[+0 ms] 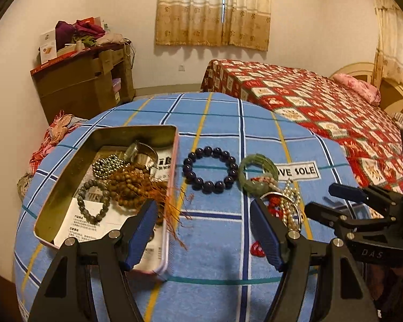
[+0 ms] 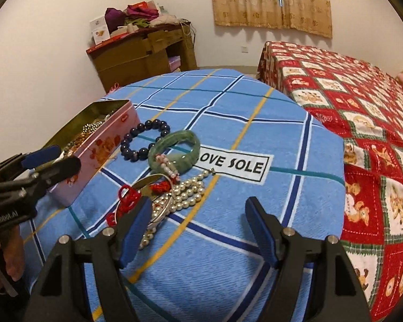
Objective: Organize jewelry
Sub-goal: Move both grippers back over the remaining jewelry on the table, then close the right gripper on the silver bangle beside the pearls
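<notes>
A pink tin box (image 1: 67, 177) with a gold inside lies on the blue checked cloth (image 1: 217, 241). It holds a wooden bead strand (image 1: 131, 185) and other bead bracelets. To its right lie a dark blue bead bracelet (image 1: 208, 187) (image 2: 143, 153), a green jade bangle (image 1: 258, 158) (image 2: 185, 158), and a heap of pearl necklace (image 2: 186, 193), red cord (image 2: 127, 196) and silver bangle. My left gripper (image 1: 202, 209) (image 2: 64, 157) is open just in front of the blue bracelet, its left finger over the tin's near corner. My right gripper (image 2: 198, 206) (image 1: 323, 200) is open, its left finger at the pearl heap, with only cloth between its fingers.
A bed with a red patterned quilt (image 2: 362, 123) runs along the right, close to the cloth's edge. A brown cabinet (image 1: 83, 83) piled with clothes and boxes stands at the back left wall. A hand (image 2: 5, 257) holds the left gripper's handle.
</notes>
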`<state>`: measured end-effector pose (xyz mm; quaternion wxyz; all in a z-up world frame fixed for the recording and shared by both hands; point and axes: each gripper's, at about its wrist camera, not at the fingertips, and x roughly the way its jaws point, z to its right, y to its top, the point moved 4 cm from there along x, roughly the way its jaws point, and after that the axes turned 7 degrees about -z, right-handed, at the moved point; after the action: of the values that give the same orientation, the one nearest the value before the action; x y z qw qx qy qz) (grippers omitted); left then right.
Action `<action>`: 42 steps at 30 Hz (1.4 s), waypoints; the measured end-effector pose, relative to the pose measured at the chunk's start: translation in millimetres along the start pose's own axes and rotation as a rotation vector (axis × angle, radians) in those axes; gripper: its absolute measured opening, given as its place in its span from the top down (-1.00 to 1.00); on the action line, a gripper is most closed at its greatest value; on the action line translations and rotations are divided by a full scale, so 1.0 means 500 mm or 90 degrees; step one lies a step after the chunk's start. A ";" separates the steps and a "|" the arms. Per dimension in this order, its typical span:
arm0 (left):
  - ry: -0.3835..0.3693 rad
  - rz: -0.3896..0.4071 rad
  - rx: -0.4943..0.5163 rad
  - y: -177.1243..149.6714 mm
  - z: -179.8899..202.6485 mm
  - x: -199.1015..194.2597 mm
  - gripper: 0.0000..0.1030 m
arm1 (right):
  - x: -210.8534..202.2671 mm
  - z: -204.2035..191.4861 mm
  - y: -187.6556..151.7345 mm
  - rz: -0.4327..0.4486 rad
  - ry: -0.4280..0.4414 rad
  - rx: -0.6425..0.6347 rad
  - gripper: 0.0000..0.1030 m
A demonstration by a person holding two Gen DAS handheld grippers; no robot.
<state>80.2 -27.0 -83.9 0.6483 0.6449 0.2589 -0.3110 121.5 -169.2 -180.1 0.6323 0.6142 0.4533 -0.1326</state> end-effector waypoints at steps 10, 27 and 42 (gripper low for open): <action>-0.042 -0.005 0.027 -0.004 0.049 0.002 -0.17 | 0.001 -0.009 0.000 0.004 -0.011 0.000 -0.14; -0.139 -0.065 0.076 -0.009 0.126 0.055 1.00 | -0.014 0.018 -0.018 0.015 -0.004 0.043 -0.14; -0.114 0.057 -0.012 0.056 0.001 -0.056 1.00 | 0.006 -0.053 -0.008 -0.015 0.030 0.000 -0.66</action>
<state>81.8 -26.5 -44.6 0.6884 0.6192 0.1734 -0.3355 109.5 -145.1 -180.6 0.6195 0.6118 0.4754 -0.1257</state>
